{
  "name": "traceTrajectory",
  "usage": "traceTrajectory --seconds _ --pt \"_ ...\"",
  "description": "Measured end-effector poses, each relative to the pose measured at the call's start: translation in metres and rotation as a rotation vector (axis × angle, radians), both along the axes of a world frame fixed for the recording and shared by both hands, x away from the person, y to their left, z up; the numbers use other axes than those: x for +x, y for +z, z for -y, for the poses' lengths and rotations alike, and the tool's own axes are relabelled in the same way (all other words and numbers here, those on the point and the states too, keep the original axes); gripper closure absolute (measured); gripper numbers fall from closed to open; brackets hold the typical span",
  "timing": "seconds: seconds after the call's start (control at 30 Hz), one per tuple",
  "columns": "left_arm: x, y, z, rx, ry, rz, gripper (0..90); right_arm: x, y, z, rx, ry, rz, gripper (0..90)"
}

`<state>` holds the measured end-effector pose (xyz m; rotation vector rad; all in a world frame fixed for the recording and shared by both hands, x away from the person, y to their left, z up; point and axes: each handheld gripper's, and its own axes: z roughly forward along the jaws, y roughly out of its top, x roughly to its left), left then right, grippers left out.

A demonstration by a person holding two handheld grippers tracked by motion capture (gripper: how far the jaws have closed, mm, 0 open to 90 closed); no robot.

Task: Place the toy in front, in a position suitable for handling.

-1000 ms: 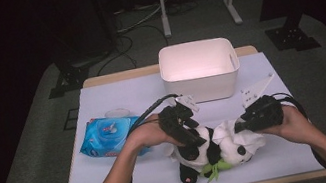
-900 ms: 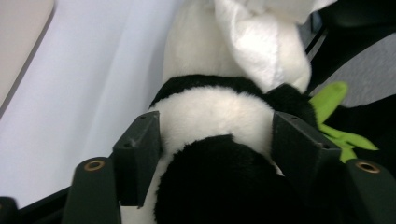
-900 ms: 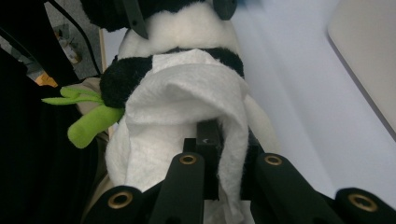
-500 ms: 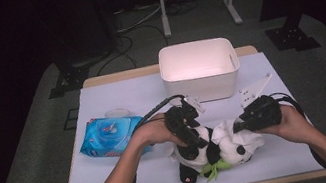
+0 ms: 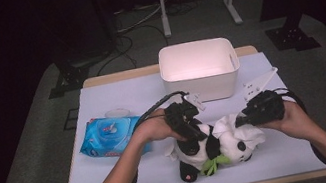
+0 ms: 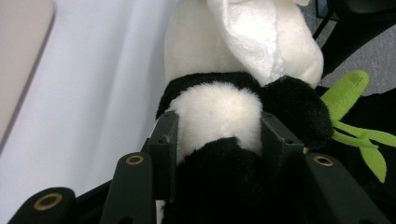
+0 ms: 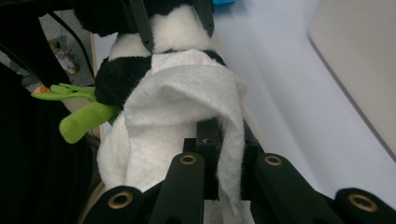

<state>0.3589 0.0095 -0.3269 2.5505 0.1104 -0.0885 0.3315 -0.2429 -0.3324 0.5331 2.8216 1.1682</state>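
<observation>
One panda [image 5: 209, 147] lies on its side near the table's [image 5: 101, 97] front edge, a white wipe [image 5: 232, 129] draped over its head. The left gripper [image 5: 189, 128] has just been closing and clamps the panda's body, while the right gripper [image 5: 247, 118] is pinched tight on the wipe. A wipes pack [image 5: 108, 136] lies to the left; a white bin [image 5: 199, 69] stands behind.

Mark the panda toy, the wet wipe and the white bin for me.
panda toy [image 6: 219, 112], left gripper view, white belly band between the fingers.
wet wipe [image 7: 182, 100], right gripper view, draped middle fold.
white bin [image 5: 200, 85], high view, front wall.
</observation>
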Motion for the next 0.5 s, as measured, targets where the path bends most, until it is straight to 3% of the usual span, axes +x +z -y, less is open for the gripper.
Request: traceTrajectory --seconds 0.3,0.5 --pt "0.015 0.016 0.001 -0.007 0.000 0.055 56.0 0.017 0.007 0.004 0.019 -0.023 -0.006 84.6" --pt "0.037 0.021 0.003 -0.014 -0.008 0.073 56.4 0.037 0.013 0.003 0.008 -0.031 -0.008 84.6"
